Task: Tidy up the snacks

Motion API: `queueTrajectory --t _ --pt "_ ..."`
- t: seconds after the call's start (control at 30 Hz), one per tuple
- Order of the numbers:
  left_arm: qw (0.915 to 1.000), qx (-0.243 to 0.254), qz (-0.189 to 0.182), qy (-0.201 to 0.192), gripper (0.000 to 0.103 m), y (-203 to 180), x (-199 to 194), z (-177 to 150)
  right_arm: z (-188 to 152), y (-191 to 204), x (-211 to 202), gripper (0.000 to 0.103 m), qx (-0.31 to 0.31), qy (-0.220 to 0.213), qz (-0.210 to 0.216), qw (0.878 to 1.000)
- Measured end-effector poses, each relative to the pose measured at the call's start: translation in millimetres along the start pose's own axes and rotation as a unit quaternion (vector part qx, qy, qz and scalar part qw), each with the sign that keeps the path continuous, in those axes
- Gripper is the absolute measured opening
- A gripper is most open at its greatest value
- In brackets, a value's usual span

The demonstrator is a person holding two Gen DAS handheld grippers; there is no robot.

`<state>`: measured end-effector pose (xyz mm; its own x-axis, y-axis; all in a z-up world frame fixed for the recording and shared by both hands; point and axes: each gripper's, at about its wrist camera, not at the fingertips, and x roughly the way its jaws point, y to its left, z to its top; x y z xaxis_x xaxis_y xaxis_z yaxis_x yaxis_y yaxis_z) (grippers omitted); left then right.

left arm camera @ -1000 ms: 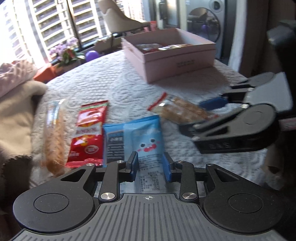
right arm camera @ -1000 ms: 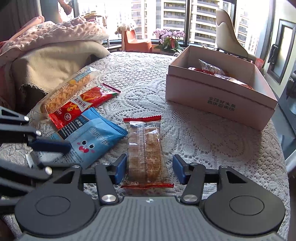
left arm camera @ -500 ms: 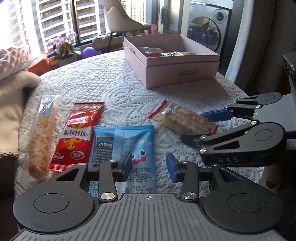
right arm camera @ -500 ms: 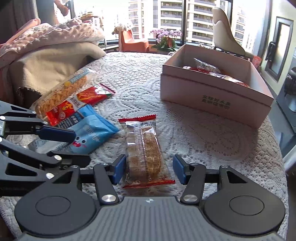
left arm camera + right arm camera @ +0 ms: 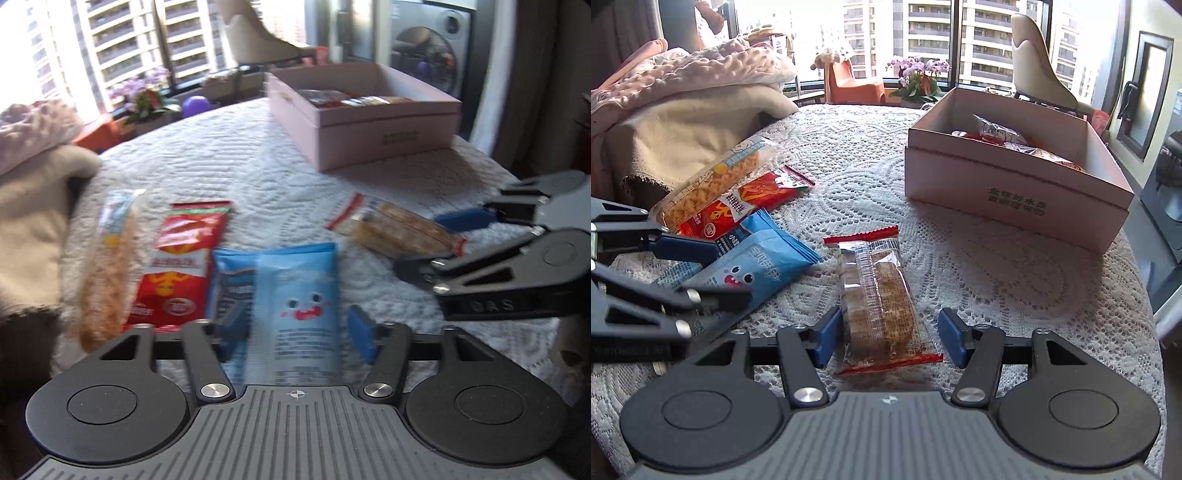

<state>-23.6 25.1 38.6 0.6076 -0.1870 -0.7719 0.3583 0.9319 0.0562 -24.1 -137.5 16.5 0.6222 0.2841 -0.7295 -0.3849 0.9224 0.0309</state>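
Observation:
My left gripper (image 5: 295,328) is open, its jaws on either side of the near end of a blue snack packet (image 5: 295,295) lying on the lace tablecloth. My right gripper (image 5: 888,338) is open around the near end of a clear biscuit packet with red ends (image 5: 879,299). The blue packet (image 5: 757,266) and the left gripper's fingers (image 5: 683,247) show at the left of the right wrist view. A red packet (image 5: 177,266) and a long orange snack packet (image 5: 107,266) lie left of the blue one. A pink box (image 5: 1015,192) holds several snacks.
The round table (image 5: 1015,280) has a white lace cloth. Blankets (image 5: 683,107) are piled at its left edge. A chair (image 5: 1038,74), flowers (image 5: 919,77) and windows stand beyond. The right gripper (image 5: 517,266) reaches in at the right of the left wrist view.
My left gripper has opened wider and shifted around the blue packet. My right gripper has moved forward along the biscuit packet, still open.

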Motion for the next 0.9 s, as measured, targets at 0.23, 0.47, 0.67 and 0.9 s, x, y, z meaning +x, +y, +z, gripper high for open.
queueTrajectory --t 0.23,0.47,0.67,0.9 --pt "1.0 -0.002 0.003 -0.009 0.082 6.8 -4.1 -3.1 -0.3 -0.2 0.0 0.058 0.0 -0.001 0.0 1.0" --pt "0.999 -0.044 0.008 0.005 0.093 30.1 15.1 -5.0 -0.9 0.2 0.1 0.058 -0.001 -0.003 0.001 1.0" --pt "0.9983 -0.053 -0.025 0.004 0.087 22.0 9.0 -4.8 -1.3 0.0 -2.1 0.049 0.002 -0.006 -0.001 1.0" --pt "0.9915 -0.082 -0.049 -0.088 0.083 14.3 -26.3 34.6 -4.7 -31.7 -27.0 0.041 0.043 -0.013 0.002 0.999"
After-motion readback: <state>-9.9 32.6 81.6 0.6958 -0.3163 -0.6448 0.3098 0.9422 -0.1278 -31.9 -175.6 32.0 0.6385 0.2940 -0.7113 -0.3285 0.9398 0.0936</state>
